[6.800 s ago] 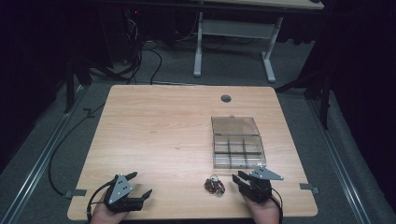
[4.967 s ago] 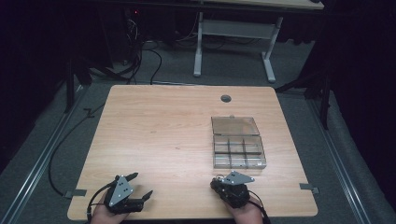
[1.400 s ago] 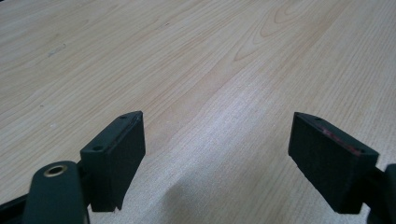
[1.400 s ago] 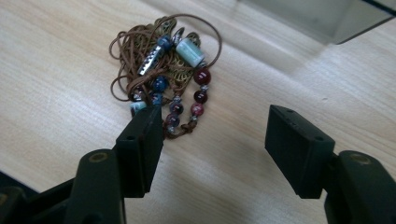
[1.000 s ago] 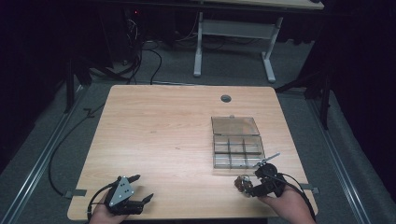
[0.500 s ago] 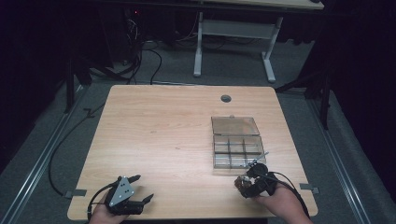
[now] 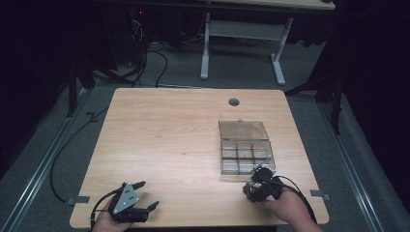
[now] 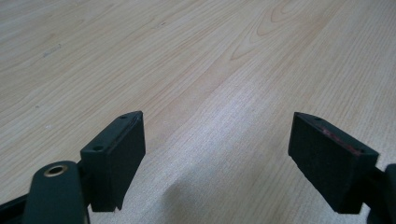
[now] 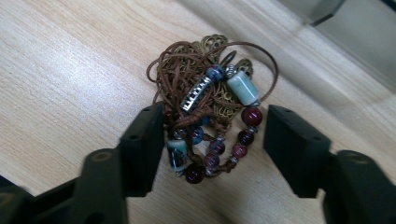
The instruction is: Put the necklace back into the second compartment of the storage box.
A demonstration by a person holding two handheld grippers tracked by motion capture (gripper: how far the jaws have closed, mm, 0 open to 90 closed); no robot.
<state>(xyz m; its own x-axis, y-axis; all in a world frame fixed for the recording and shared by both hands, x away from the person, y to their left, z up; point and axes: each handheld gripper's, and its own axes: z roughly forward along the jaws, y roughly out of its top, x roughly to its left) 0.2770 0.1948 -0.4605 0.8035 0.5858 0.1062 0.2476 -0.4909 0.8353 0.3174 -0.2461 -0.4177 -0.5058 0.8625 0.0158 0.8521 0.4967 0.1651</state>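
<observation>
I count one wooden table [image 7: 169,140], one clear compartment box [image 7: 246,150], one tangled beaded bracelet bundle [image 9: 210,116], and my two grippers: left gripper [image 7: 145,195], right gripper [image 7: 255,182].

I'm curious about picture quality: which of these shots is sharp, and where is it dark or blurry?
High view: table lit, surrounding floor nearly black. Right gripper view: beaded cord bundle sharp, near jaw bases soft. Left gripper view: wood grain clear, with a faint shadow between the jaws.

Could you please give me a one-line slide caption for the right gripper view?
Right gripper straddles a tangled beaded cord bracelet lying on the wooden table, jaws just closing, right pad not yet touching.
</observation>
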